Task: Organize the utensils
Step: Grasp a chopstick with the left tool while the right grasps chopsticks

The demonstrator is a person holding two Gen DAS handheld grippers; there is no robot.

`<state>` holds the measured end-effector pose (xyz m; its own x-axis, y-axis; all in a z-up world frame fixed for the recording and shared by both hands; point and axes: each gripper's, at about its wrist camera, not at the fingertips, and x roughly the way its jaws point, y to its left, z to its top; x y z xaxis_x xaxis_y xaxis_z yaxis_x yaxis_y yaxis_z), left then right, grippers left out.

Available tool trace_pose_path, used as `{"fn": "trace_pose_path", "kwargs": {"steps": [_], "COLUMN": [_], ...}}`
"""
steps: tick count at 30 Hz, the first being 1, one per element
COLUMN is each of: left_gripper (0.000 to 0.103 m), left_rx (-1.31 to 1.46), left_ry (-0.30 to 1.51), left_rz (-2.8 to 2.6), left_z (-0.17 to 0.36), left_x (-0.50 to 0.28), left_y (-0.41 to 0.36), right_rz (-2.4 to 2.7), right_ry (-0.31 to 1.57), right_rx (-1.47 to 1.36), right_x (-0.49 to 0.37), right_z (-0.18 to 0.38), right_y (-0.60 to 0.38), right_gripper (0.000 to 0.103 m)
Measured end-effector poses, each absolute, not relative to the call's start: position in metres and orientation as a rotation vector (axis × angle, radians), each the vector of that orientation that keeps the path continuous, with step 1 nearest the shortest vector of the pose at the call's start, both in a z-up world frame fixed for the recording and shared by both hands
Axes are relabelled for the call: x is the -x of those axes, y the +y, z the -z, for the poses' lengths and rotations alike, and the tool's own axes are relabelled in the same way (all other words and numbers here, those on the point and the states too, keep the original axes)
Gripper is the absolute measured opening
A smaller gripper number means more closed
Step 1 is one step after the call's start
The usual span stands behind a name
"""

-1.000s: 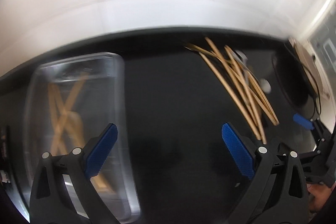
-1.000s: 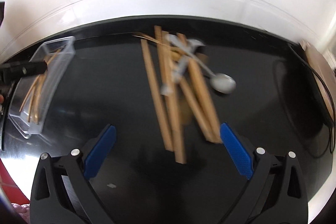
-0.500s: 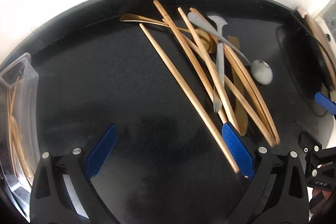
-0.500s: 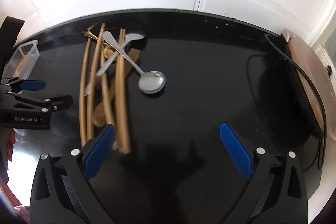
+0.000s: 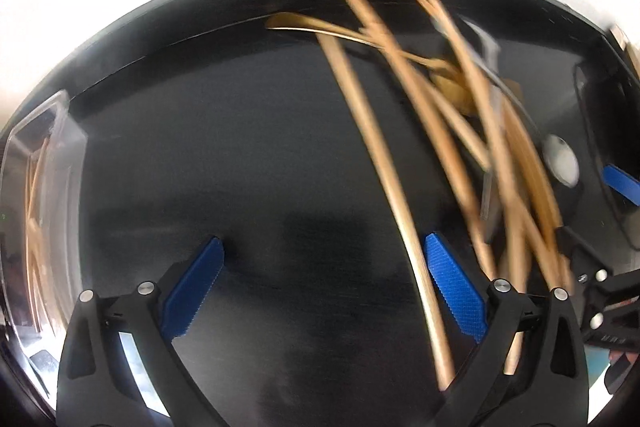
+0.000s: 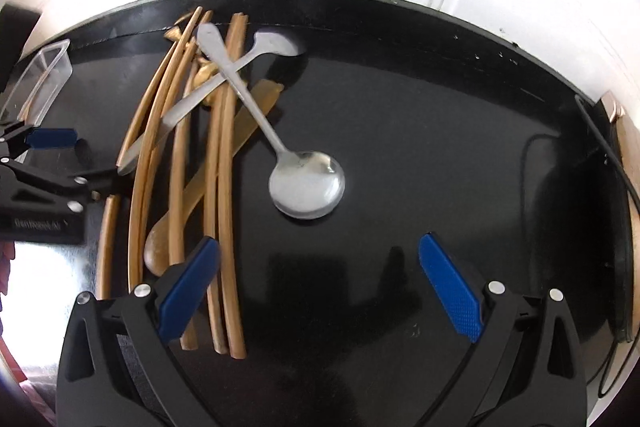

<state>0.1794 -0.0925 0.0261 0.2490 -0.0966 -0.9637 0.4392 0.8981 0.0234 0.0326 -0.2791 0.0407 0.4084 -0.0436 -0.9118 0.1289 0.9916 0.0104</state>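
Both grippers hang over the black table [image 6: 420, 99], jaws spread wide and holding nothing. The left gripper [image 5: 320, 279] has one wooden chopstick [image 5: 384, 163] running between its fingers. The right gripper [image 6: 316, 287] sits below the metal spoon [image 6: 306, 185]. A clear container [image 5: 44, 187] holds more sticks at far left.

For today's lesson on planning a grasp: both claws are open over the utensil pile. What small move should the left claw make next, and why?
Probably ease the left claw a little to its right and lower it over the outermost chopstick. Its jaws are open and empty, that stick lies apart on the near side of the pile and already runs by the right pad, and the clear bin holds similar sticks.
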Motion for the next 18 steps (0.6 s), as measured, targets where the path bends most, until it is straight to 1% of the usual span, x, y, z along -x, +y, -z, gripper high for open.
{"fn": "trace_pose_path", "kwargs": {"steps": [3, 6, 13, 18], "left_gripper": [0.098, 0.098, 0.098, 0.098], "left_rx": [-0.302, -0.307, -0.325, -0.307], "left_ry": [1.290, 1.280, 1.221, 1.181], "left_rz": [0.351, 0.355, 0.393, 0.381], "left_z": [-0.031, -0.034, -0.042, -0.045], "left_x": [-0.187, -0.188, -0.175, -0.160], "left_y": [-0.080, -0.083, -0.099, -0.104], "right_rz": [0.111, 0.088, 0.087, 0.105], "right_ry": [1.154, 1.174, 1.094, 1.095], "right_rx": [-0.110, -0.126, -0.118, -0.133], "right_x": [-0.038, -0.042, -0.029, -0.020], "right_z": [-0.037, -0.029, -0.028, -0.028], "right_y": [-0.286, -0.285, -0.267, -0.262], "right_gripper": [0.096, 0.096, 0.097, 0.097]}}
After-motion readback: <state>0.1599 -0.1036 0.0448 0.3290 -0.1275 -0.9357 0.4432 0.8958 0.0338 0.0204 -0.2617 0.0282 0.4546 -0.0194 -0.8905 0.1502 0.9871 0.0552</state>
